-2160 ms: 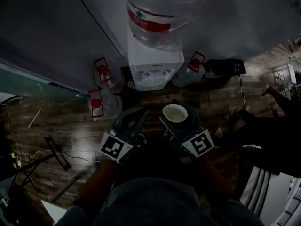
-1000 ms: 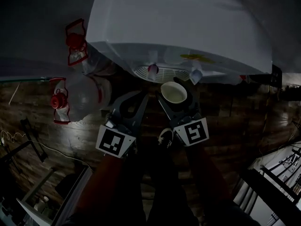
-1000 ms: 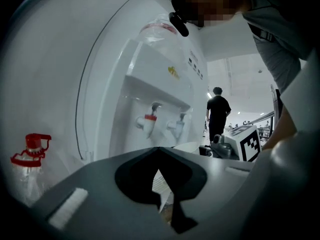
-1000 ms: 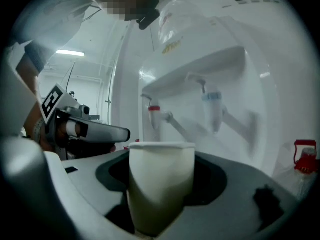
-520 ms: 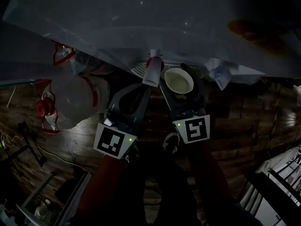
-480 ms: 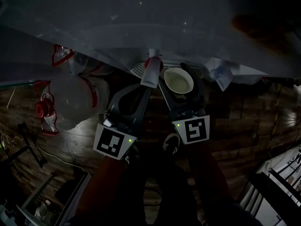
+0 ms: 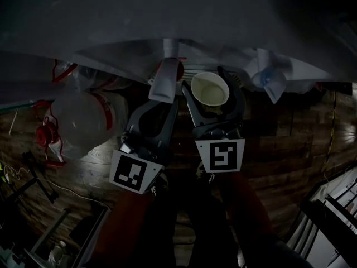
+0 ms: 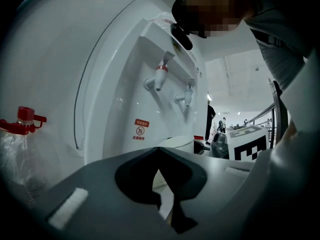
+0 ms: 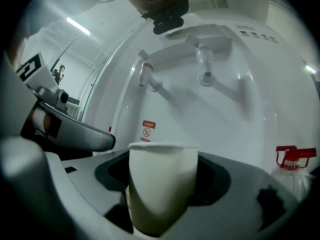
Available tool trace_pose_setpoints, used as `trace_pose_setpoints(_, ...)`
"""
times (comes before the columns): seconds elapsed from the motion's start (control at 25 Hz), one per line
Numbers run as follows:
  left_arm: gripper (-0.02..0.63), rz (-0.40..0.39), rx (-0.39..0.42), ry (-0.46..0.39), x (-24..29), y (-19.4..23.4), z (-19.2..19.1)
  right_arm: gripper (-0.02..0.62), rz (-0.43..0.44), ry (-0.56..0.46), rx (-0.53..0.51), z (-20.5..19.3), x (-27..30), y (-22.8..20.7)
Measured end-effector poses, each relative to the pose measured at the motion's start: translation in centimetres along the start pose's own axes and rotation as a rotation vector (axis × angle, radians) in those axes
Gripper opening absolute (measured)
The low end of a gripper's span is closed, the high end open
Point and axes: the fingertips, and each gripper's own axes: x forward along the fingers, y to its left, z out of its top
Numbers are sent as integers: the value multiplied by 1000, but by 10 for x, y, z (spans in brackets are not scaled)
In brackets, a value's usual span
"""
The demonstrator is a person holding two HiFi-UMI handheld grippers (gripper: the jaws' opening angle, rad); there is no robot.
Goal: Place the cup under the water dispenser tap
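Leftmost, the left gripper point(image 8: 159, 150) is pinched together on nothing, beside the red tap point(image 7: 167, 77). The right gripper point(image 7: 210, 94) clasps the paper cup point(image 9: 161, 179) upright, below and between that spout and the blue tap point(image 7: 268, 77). Hold it level and centre its mouth beneath one spout before releasing.
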Motion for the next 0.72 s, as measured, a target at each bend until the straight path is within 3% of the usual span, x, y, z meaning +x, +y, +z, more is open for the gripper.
trace_pose_setpoints(0.36,7,2,-4,5,-4,3,0,298,-56,70,12,-22,-5,-7)
trace_pose_setpoints(0.48,7,0,-2,-36,-2,3,6,299,-62,116,-10,-32,-7,-8)
trace_pose_setpoints(0.6,6,-1,-10,1,-2,3,0,318,-102,165,-41,-39,-3,-13)
trace_pose_setpoints(0.72,7,-10,4,-30,1,2,6,323,-134,210,-22,-44,-1,-20)
